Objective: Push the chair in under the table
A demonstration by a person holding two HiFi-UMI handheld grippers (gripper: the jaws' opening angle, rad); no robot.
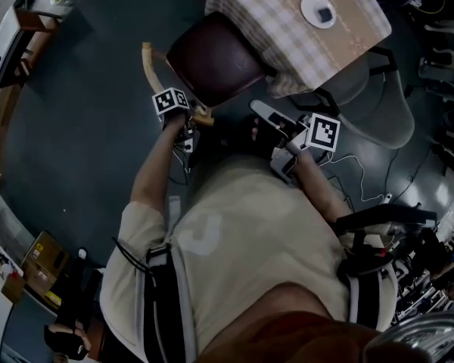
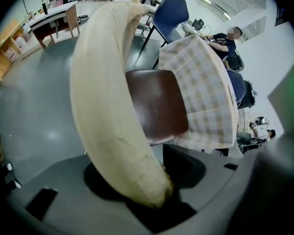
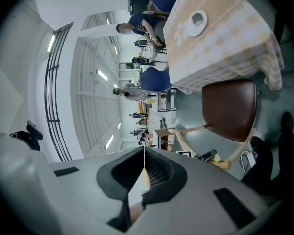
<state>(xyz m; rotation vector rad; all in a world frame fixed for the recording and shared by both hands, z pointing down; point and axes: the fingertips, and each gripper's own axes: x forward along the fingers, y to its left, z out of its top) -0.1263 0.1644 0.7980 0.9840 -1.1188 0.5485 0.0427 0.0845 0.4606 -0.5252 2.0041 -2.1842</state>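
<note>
The chair has a dark brown seat (image 1: 212, 60) and a pale curved wooden backrest (image 1: 148, 65). The far part of the seat lies under the checked tablecloth of the table (image 1: 287, 29). My left gripper (image 1: 183, 116) points steeply down at the near end of the backrest. In the left gripper view the backrest rail (image 2: 108, 97) runs between the jaws of the left gripper (image 2: 161, 190) and fills the gap. My right gripper (image 1: 257, 108) hangs shut and empty beside the seat's near corner. In the right gripper view its tips (image 3: 144, 152) meet, with the seat (image 3: 229, 109) beyond.
A white plate (image 1: 318, 10) sits on the table. Grey chairs (image 1: 390, 116) stand to the right, with cables (image 1: 363, 180) on the dark floor. Shelving (image 1: 15, 32) and a cardboard box (image 1: 38, 259) are at the left. A seated person (image 2: 225, 40) is beyond the table.
</note>
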